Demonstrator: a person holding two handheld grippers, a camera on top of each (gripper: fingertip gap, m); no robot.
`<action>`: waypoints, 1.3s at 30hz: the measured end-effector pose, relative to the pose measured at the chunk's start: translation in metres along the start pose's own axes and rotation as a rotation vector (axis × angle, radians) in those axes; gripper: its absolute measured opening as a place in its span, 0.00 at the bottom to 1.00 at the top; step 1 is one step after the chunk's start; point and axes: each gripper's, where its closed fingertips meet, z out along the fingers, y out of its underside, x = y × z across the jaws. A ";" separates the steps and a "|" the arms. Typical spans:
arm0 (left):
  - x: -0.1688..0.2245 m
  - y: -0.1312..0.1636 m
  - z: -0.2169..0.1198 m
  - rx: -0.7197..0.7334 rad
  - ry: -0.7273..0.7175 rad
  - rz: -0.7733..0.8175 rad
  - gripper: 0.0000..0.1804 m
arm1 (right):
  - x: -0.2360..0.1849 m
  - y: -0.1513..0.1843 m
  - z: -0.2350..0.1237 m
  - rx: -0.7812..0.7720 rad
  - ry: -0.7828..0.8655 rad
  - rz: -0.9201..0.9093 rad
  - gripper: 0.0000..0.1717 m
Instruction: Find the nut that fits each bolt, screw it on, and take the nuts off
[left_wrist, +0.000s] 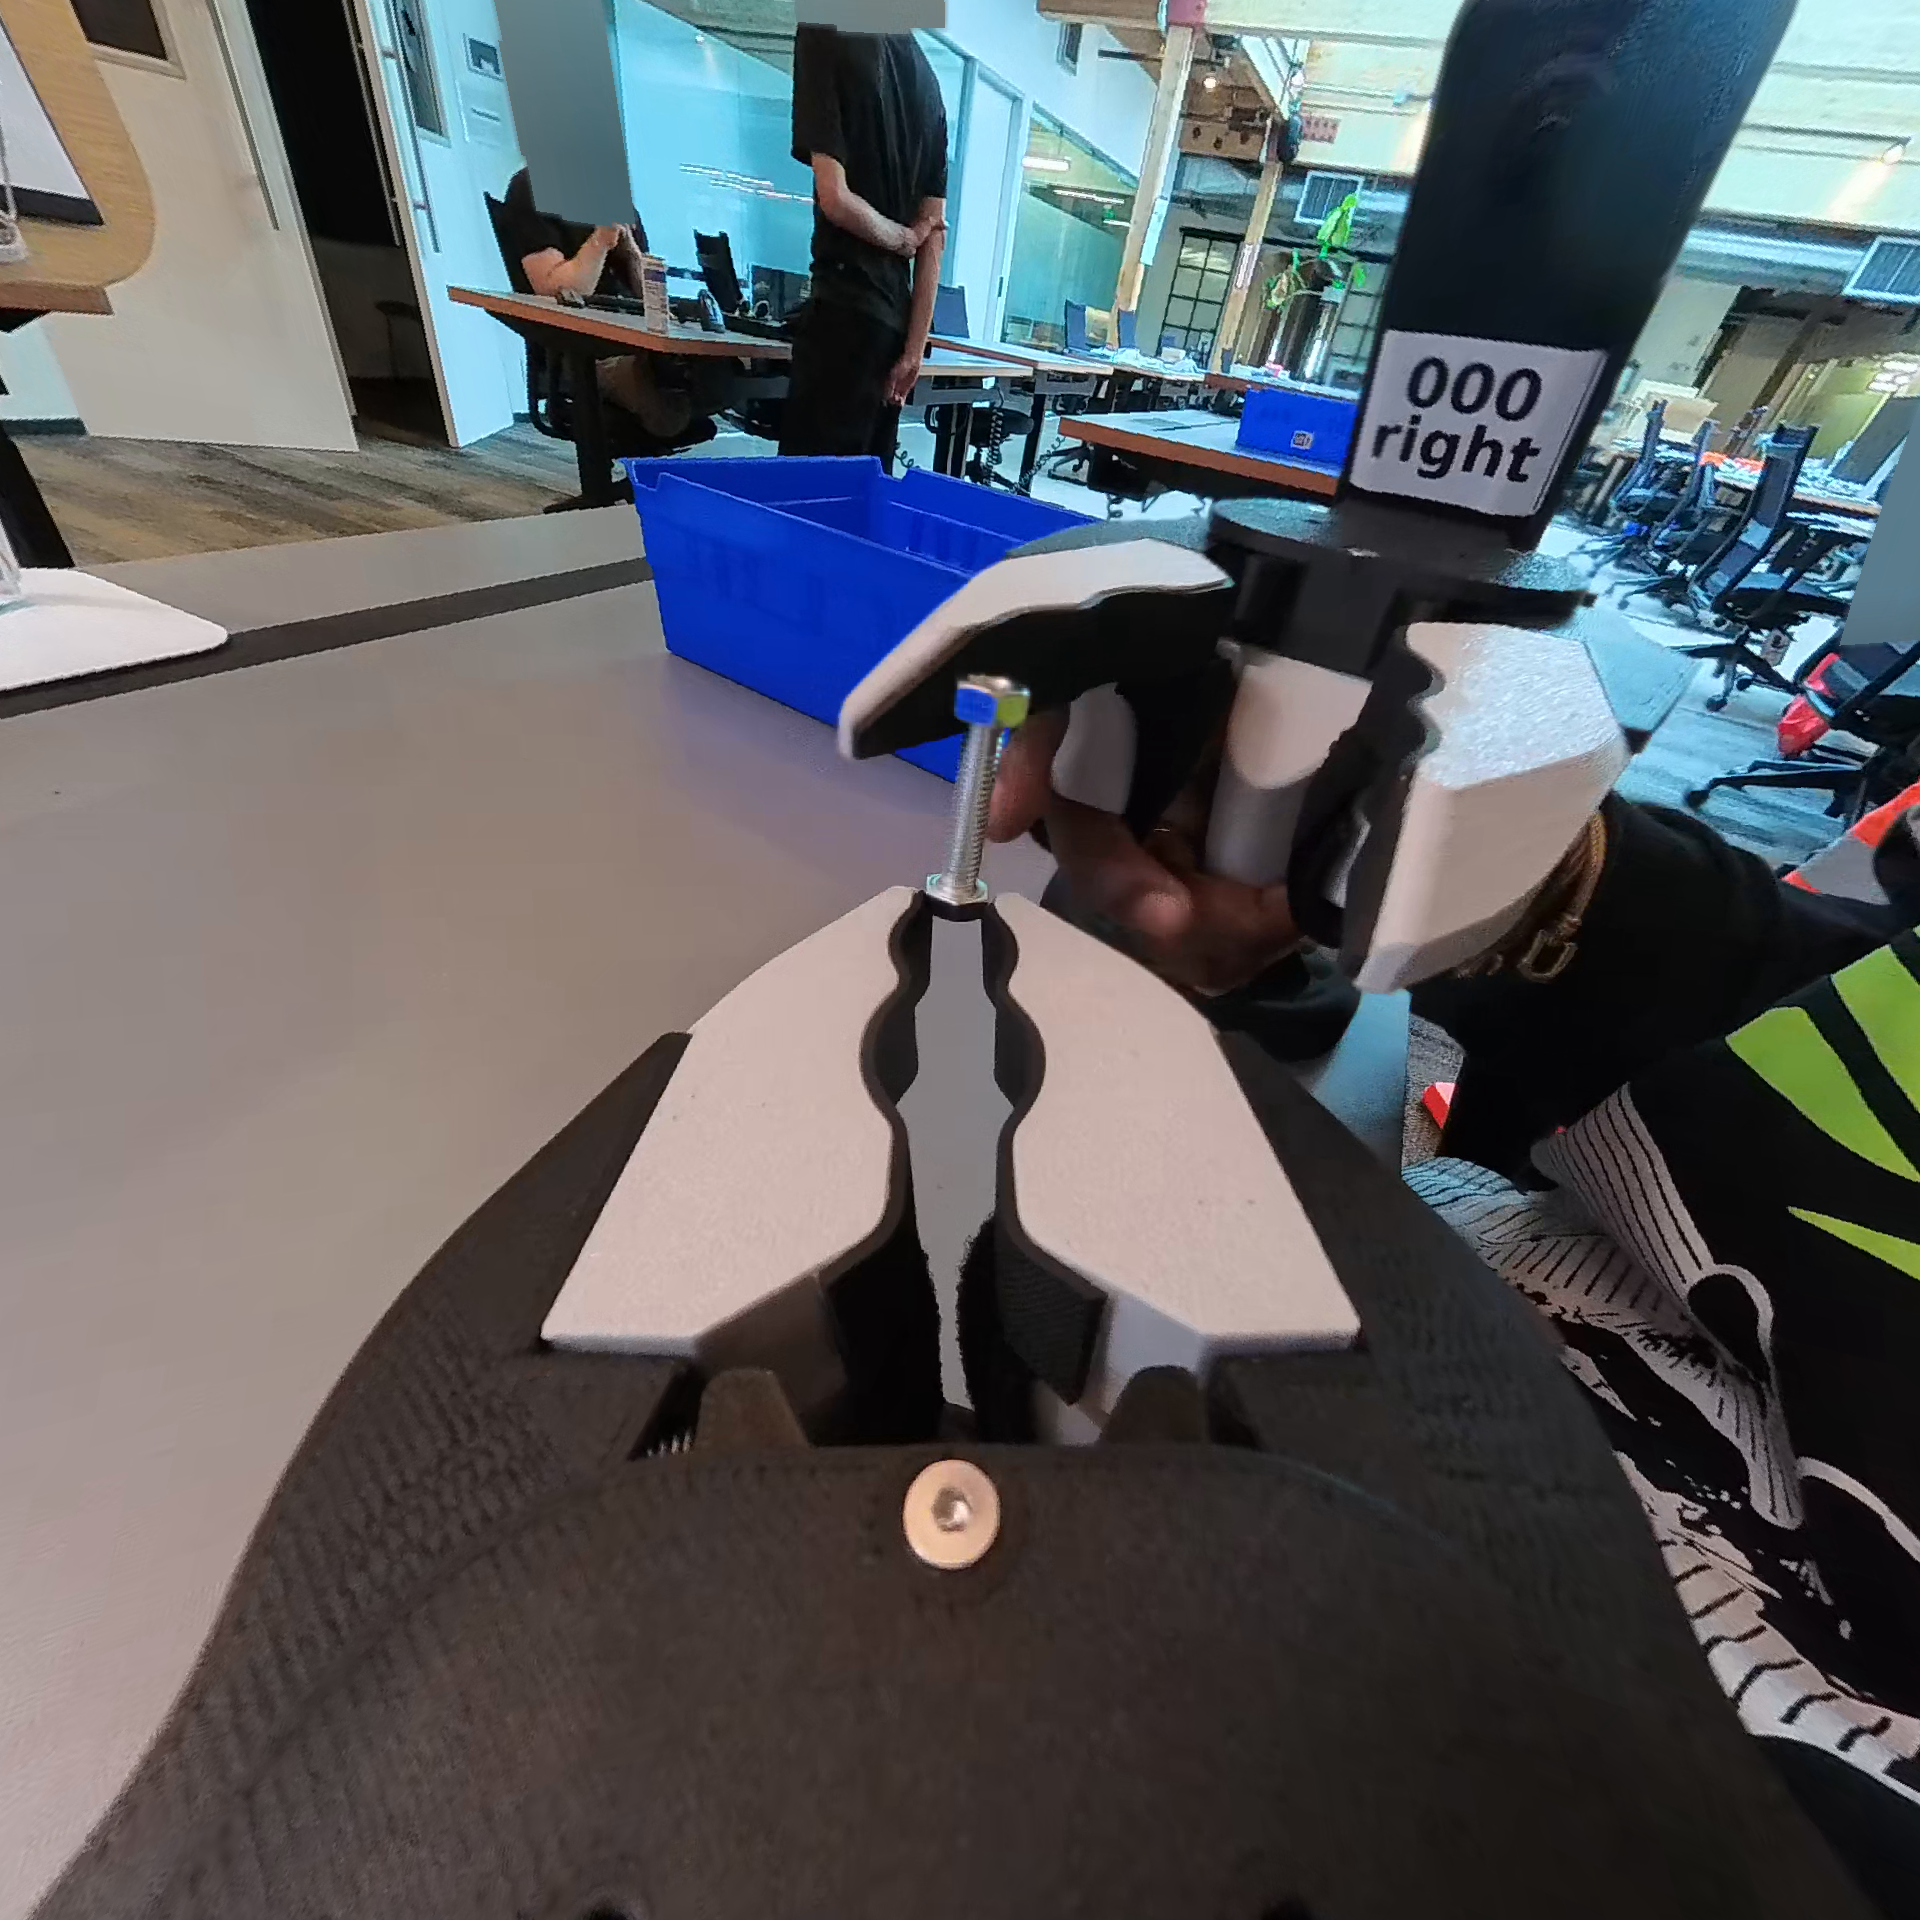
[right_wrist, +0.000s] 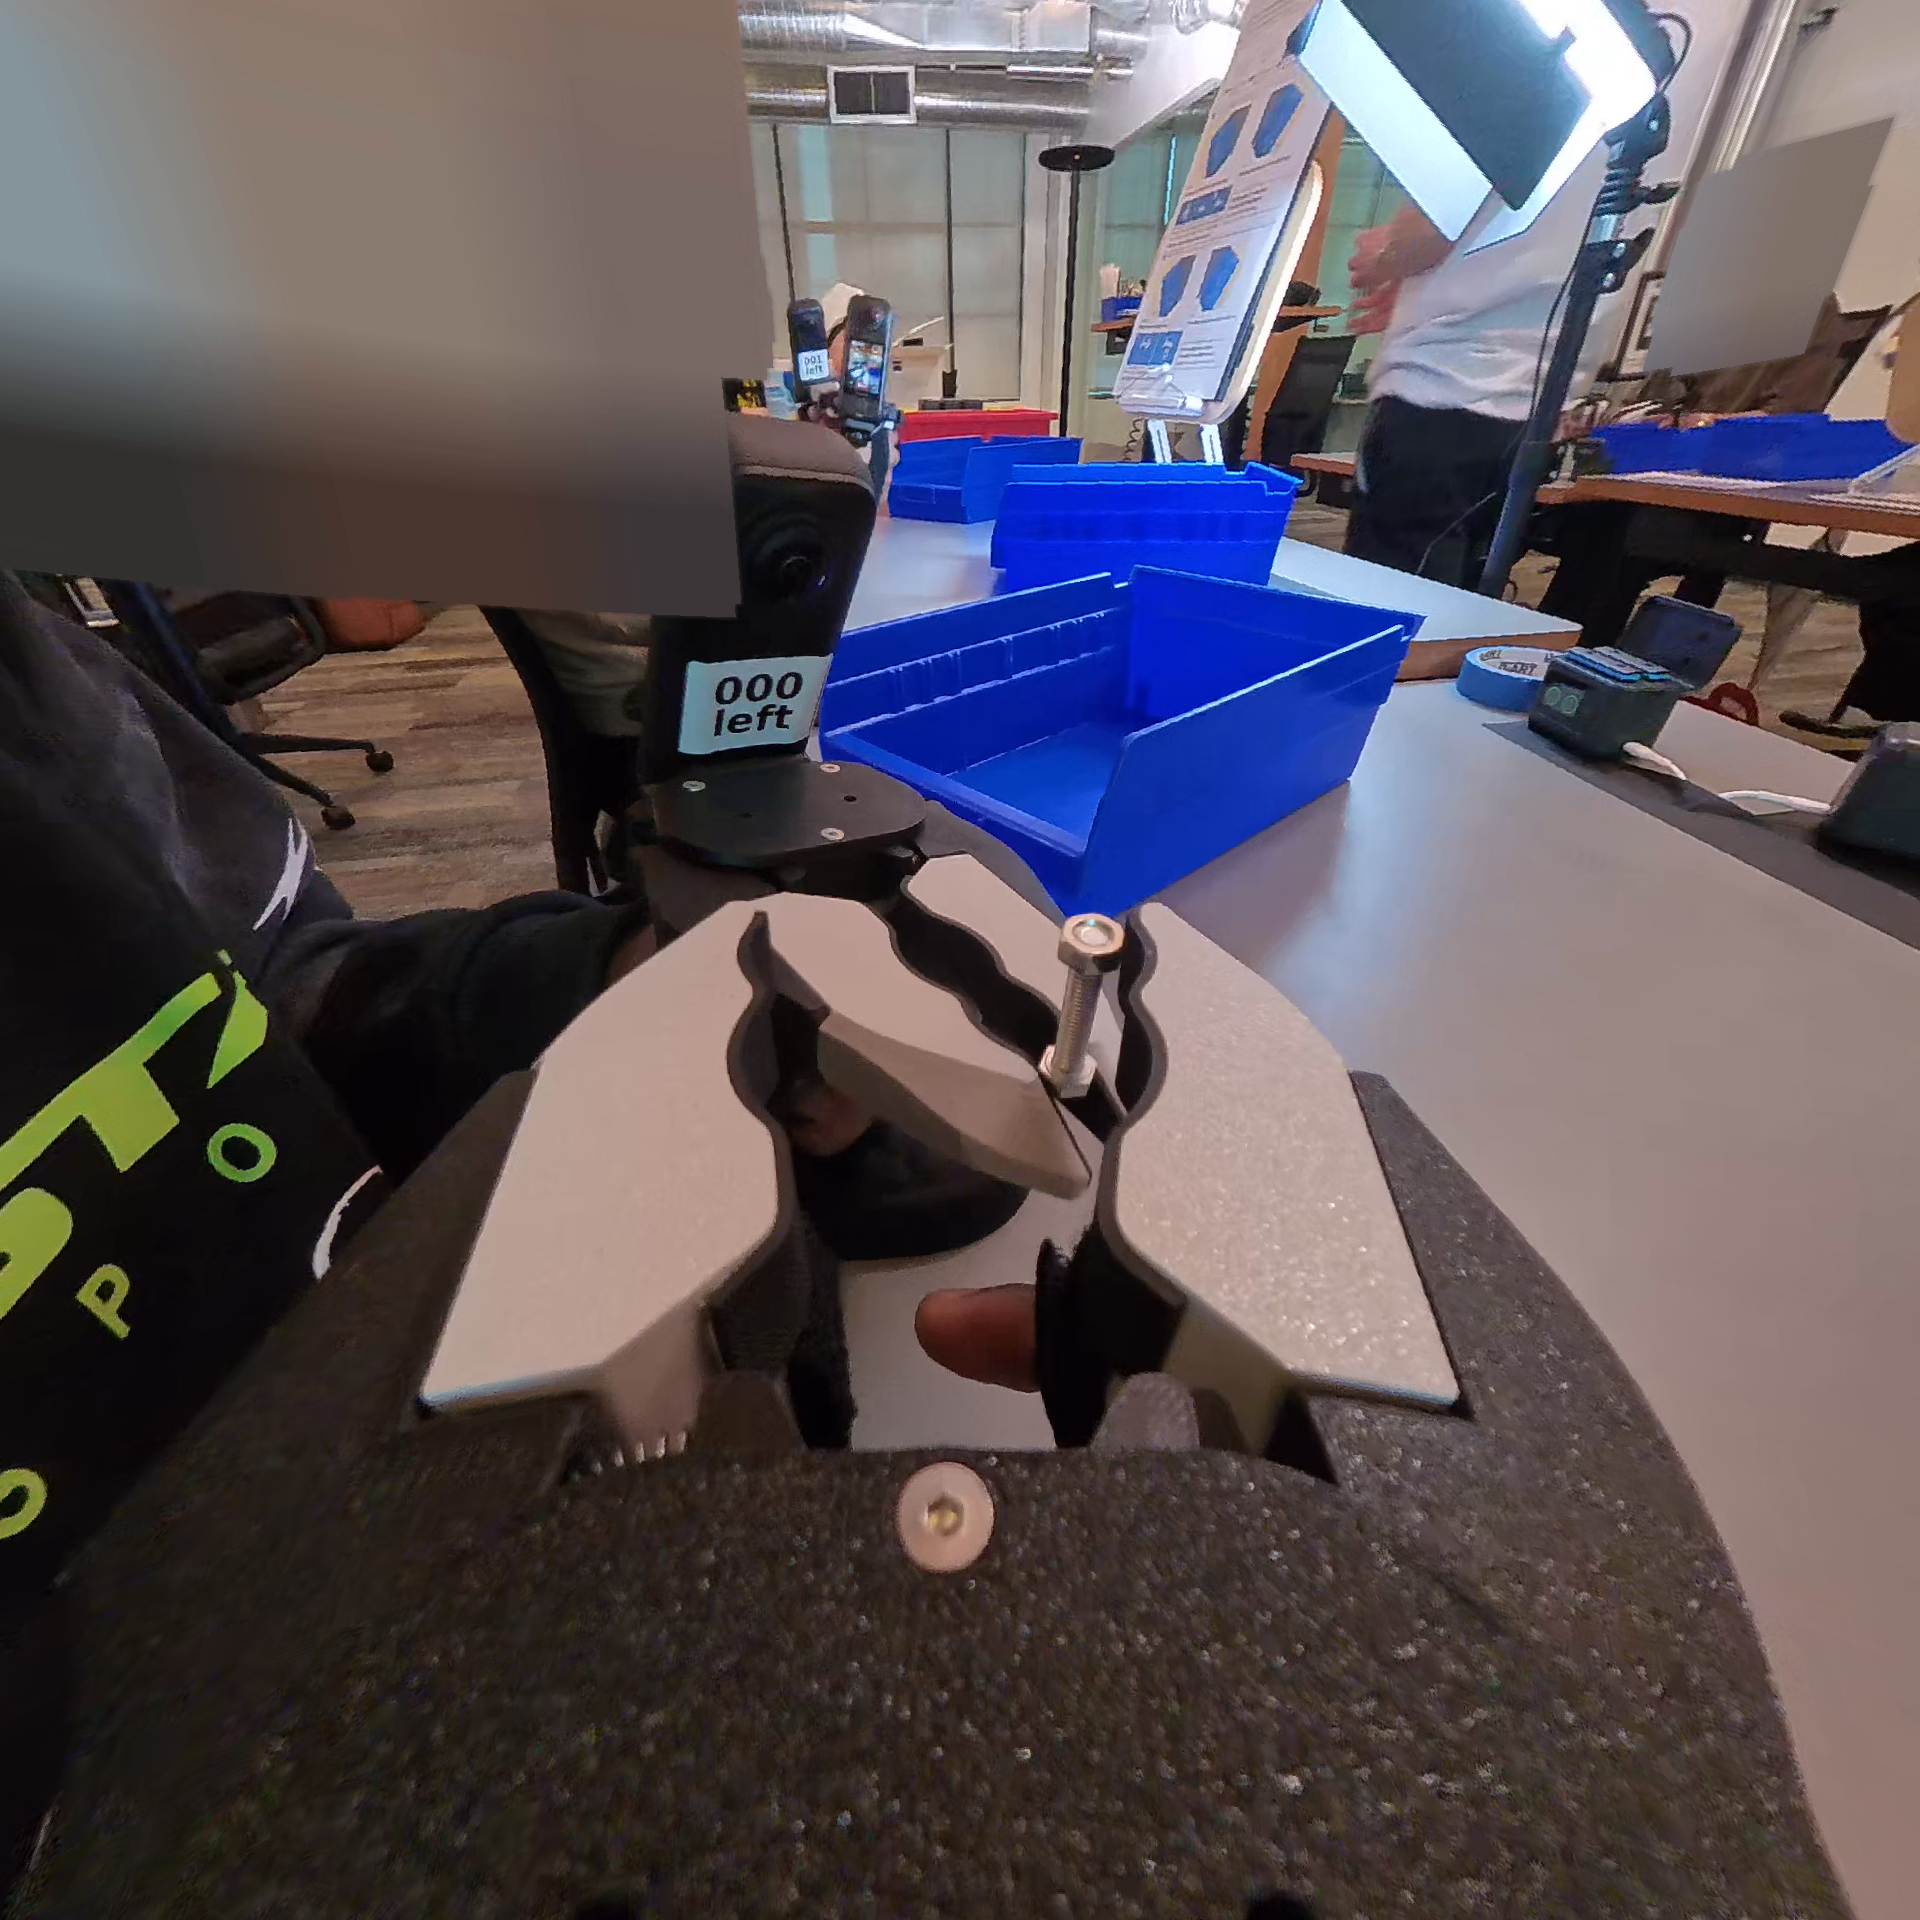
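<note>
Left wrist view
Left gripper (left_wrist: 958, 906): clenched at its very tips on a silver nut (left_wrist: 958, 889), a pad pressing each side.
Bolt (left_wrist: 979, 790): silver, threaded into the nut, standing nearly upright above the fingertips, hex head on top, held off the grey table (left_wrist: 364, 883).
Right gripper (left_wrist: 1049, 717): in a person's hand (left_wrist: 1143, 894) just beyond; one grey finger (left_wrist: 1039, 623) lies level with the bolt head, with no grip on it that can be seen here.
Blue bin (left_wrist: 831, 582): on the table behind the bolt.

Right wrist view
Right gripper (right_wrist: 940, 1023): released, jaws spread wide; the bolt (right_wrist: 1081, 1003) stands just inside its right finger (right_wrist: 1247, 1143), and whether they touch cannot be told.
Left gripper (right_wrist: 1070, 1091): reaches in from the left between the spread jaws, tips closed on the nut (right_wrist: 1065, 1065) at the bolt's lower end.
Blue bin (right_wrist: 1247, 790): open-fronted, on the table (right_wrist: 1558, 987) just behind the bolt head.
Farther off: more blue bins (right_wrist: 1132, 530) and a roll of blue tape (right_wrist: 1501, 670).
</note>
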 end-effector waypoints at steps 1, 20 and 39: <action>0.000 0.000 0.000 0.001 0.000 -0.003 0.05 | 0.000 0.000 -0.003 0.002 0.009 0.001 0.37; 0.002 0.004 0.002 -0.024 0.005 0.012 0.05 | 0.004 -0.002 0.012 0.053 0.008 0.026 0.41; -0.003 0.003 0.001 -0.013 -0.017 -0.010 0.05 | 0.012 -0.005 -0.017 0.119 0.098 0.045 0.33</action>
